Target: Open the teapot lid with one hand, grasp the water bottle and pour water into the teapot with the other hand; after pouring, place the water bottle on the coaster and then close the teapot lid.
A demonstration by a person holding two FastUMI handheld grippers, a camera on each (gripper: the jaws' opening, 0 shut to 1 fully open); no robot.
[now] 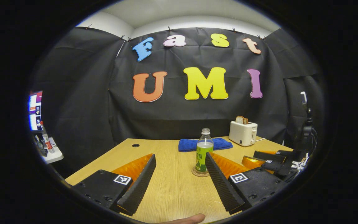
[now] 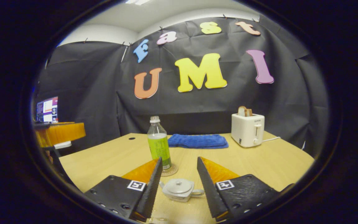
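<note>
Both my grippers, left point(image 1: 179, 180) and right point(image 2: 179, 186), gape wide, holding nothing. Water bottle point(image 2: 159, 144) stands on coaster point(image 2: 170, 170), centre frame. Lidded teapot point(image 2: 179, 189) low centre, between right fingers.

Bottle point(image 2: 159, 143) on coaster point(image 2: 170, 170); teapot point(image 2: 179, 189) lidded

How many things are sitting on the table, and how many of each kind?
Bottle: 1
Coaster: 1
Teapot: 1
Blue towel: 1
Toaster: 1
Total: 5
</note>
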